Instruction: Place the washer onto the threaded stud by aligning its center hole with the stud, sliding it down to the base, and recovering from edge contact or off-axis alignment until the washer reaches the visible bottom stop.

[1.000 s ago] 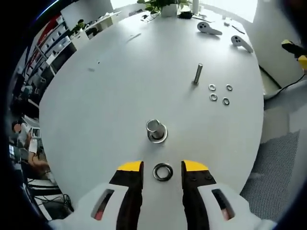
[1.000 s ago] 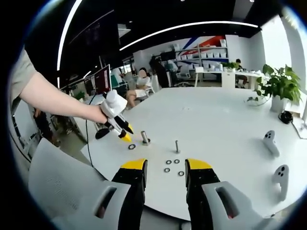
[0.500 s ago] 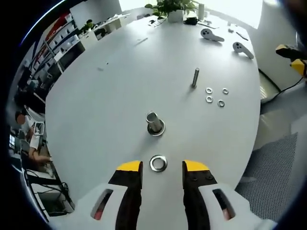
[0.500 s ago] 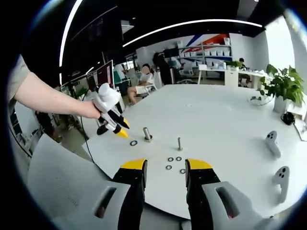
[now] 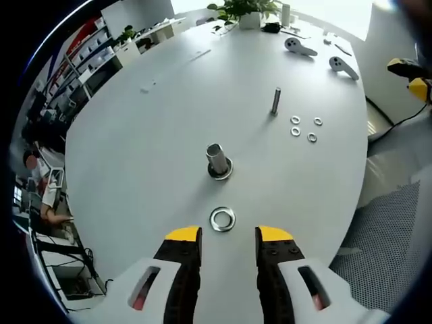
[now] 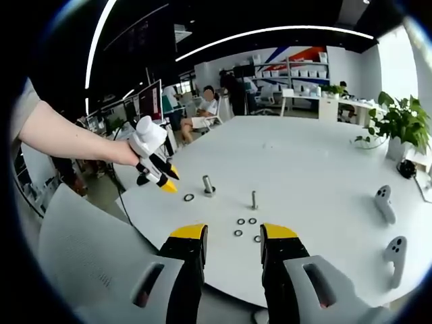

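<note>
A large metal washer (image 5: 222, 219) lies flat on the white table (image 5: 148, 148), just beyond my left gripper (image 5: 228, 235), which is open and holds nothing. Farther out stands a thick stud on a round base (image 5: 218, 161). A thin threaded stud (image 5: 276, 101) stands upright beyond it, with several small washers (image 5: 304, 128) beside it. In the right gripper view, my right gripper (image 6: 233, 233) is open over the table's near edge, with the small washers (image 6: 244, 227), the thin stud (image 6: 254, 200), the thick stud (image 6: 208, 185) and the large washer (image 6: 189, 198) ahead. The left gripper (image 6: 156, 173) hovers left of that washer.
Two white controllers (image 5: 317, 55) lie at the far end of the table near a potted plant (image 5: 244, 9). The controllers (image 6: 389, 223) also lie at the right, below the plant (image 6: 399, 121). Shelves, desks and seated people stand beyond the table. The table edge runs close below both grippers.
My left gripper has drawn back from the large washer, which now lies ahead of the fingertips instead of between them. The right gripper view has shifted only slightly.
</note>
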Available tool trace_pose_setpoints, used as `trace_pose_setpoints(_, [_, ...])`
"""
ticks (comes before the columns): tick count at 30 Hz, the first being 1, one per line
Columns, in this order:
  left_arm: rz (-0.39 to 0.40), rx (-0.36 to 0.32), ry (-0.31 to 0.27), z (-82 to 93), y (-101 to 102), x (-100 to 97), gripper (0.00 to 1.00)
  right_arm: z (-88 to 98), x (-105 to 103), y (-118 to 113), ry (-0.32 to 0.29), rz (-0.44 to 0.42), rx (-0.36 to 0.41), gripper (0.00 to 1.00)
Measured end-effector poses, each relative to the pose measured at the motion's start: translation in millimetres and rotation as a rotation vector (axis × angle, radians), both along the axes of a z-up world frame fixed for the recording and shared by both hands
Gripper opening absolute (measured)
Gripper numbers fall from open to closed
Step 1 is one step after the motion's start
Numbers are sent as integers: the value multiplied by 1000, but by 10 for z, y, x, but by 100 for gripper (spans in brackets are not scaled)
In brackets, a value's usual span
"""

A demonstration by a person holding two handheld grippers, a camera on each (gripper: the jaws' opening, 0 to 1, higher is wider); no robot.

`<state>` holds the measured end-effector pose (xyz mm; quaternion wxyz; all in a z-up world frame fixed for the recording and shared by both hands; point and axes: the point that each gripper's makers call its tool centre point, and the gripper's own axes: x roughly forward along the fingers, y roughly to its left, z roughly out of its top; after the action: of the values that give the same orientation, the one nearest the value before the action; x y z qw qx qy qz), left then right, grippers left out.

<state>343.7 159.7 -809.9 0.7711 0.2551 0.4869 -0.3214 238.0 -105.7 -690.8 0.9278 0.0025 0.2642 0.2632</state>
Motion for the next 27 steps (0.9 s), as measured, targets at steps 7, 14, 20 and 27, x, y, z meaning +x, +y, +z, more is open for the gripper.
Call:
trace_pose_setpoints(7, [27,-4,-8,36,33,23,34,9,-1,18,-2,6,8,33])
trace_pose_setpoints(14, [39,-1,-6,39,50,-29,34,-9,-10,30,4,13,-1,33])
trace_pose_setpoints(20, [42,9,2,35,70,-78,33,-17,-19,24,9,10,-1,34])
trace_pose_setpoints(27, [27,27,2,21,71,-113,33,-3,-8,-7,2,-7,-3,34])
